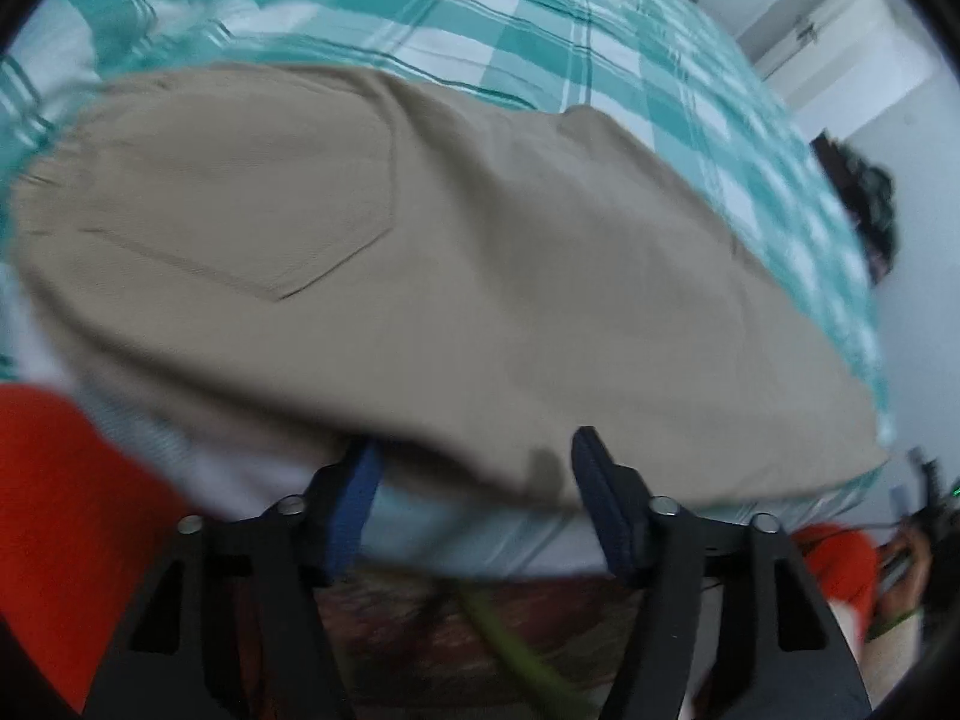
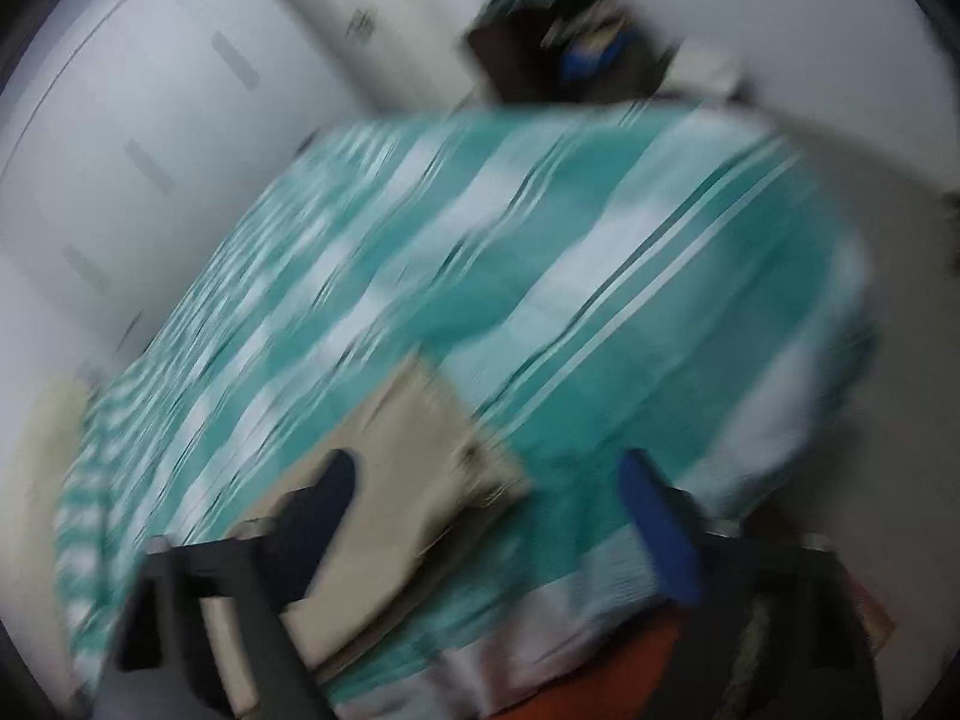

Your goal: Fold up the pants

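Beige pants (image 1: 480, 270) lie flat across the bed (image 1: 480, 18), which has a teal and white checked sheet; a back pocket shows at the left. My left gripper (image 1: 477, 474) hangs at the pants' near edge with its jaws apart. The blue left pad (image 1: 360, 492) sits partly under the cloth's hem, and nothing is pinched. The right wrist view is badly blurred. It shows the pants' end (image 2: 408, 456) on the bed (image 2: 570, 240) between the spread fingers of my right gripper (image 2: 489, 486), which is open and grips nothing.
Orange cloth (image 1: 60, 510) fills the lower left near the bed's edge, with more of it at the right (image 1: 840, 564). A green cord (image 1: 510, 648) crosses a patterned floor below. White wardrobe doors (image 2: 150, 90) stand beyond the bed. Dark clutter (image 2: 570, 42) sits by the far corner.
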Tool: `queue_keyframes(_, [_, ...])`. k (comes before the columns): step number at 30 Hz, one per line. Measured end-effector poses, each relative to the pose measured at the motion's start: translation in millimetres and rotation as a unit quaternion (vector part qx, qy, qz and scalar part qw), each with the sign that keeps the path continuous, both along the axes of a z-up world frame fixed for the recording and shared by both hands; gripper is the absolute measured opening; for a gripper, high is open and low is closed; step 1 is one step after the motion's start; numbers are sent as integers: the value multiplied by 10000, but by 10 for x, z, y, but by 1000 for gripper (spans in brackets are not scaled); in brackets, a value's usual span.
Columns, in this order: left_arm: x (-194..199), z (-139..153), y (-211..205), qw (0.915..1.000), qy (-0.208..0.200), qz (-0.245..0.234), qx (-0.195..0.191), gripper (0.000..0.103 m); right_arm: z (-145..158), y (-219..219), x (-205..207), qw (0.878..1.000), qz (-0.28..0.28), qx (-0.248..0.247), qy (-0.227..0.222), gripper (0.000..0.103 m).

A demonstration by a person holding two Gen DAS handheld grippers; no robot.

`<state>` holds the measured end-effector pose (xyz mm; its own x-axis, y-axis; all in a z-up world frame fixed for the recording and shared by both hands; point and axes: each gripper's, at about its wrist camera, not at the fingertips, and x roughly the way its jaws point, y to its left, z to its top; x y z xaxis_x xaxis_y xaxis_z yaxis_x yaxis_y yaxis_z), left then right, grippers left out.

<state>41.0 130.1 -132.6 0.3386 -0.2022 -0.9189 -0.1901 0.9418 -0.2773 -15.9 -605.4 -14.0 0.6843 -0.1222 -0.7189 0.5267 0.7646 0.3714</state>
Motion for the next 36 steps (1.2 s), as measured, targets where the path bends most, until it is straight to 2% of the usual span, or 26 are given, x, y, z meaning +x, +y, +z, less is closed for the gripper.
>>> queue_keyframes(2, [-215, 163, -24, 9990, -112, -16, 443, 69, 160, 31, -70, 9986, -153, -503, -18, 91])
queue_keyframes(3, [-312, 259, -35, 9980, -247, -13, 589, 69, 260, 100, -56, 9962, -32, -866, -1, 91])
queue_keyframes(5, [-435, 442, -66, 9949, -580, -61, 823, 69, 377, 206, 4, 9917, 307, -1246, -13, 91])
queue_keyframes(7, [-450, 608, -103, 9913, -930, -92, 931, 71, 480, 388, 153, 9844, 909, -1504, -38, 91])
queue_keyframes(8, [-408, 665, -119, 9901, -1084, -116, 889, 77, 486, 443, 216, 9817, 1139, -1523, -52, 91])
queue_keyframes(9, [-334, 681, -146, 9896, -1148, -132, 851, 81, 489, 529, 318, 9774, 1477, -1513, -59, 91])
queue_keyframes(12, [-83, 664, -214, 9894, -1261, -279, 665, 81, 428, 665, 486, 9708, 1966, -1374, -48, 91])
queue_keyframes(14, [140, 555, -306, 9888, -1262, -400, 694, 81, 355, 695, 591, 9668, 2299, -1116, -37, 91])
queue_keyframes(16, [349, 333, -391, 9898, -1093, -570, 713, 81, 211, 687, 698, 9620, 2631, -723, 119, 91])
queue_keyframes(17, [433, 178, -430, 9903, -929, -664, 794, 81, 83, 649, 770, 9581, 2823, -377, 317, 91])
queue_keyframes(18, [455, 74, -465, 9901, -750, -728, 933, 81, -135, 592, 870, 9523, 2959, 119, 739, 89])
queue_keyframes(20, [449, -305, -466, 9879, -163, -835, 1298, 79, -441, 468, 941, 9556, 2610, 232, 1351, 74])
queue_keyframes(21, [374, -332, -448, 9874, -271, -865, 1295, 79, -565, 350, 909, 9619, 2303, 329, 1435, 59])
queue_keyframes(22, [311, -299, -442, 9861, -412, -885, 1346, 79, -597, 270, 891, 9651, 2153, 565, 1380, 51])
queue_keyframes(23, [279, -258, -445, 9848, -417, -914, 1420, 80, -568, 153, 812, 9733, 1853, 771, 1116, 50])
queue_keyframes(24, [269, -183, -446, 9846, -360, -914, 1444, 80, -540, 101, 754, 9783, 1645, 754, 1008, 50])
queue_keyframes(27, [236, 115, -463, 9890, -639, -795, 1069, 80, -521, 90, 669, 9825, 1466, 662, 941, 50])
queue_keyframes(30, [307, 391, -768, 9850, -974, -1037, 976, 85, -423, 230, 647, 9846, 1419, 76, 1021, 52])
queue_keyframes(32, [386, 482, -1029, 9810, -1091, -1347, 870, 88, -325, 303, 642, 9853, 1307, -374, 1032, 58])
queue_keyframes(33, [463, 524, -1256, 9774, -1120, -1615, 775, 88, -263, 349, 616, 9851, 1207, -668, 1026, 62])
queue_keyframes(36, [650, 536, -1767, 9680, -1064, -2169, 671, 88, -113, 401, 584, 9835, 1096, -1169, 841, 63])
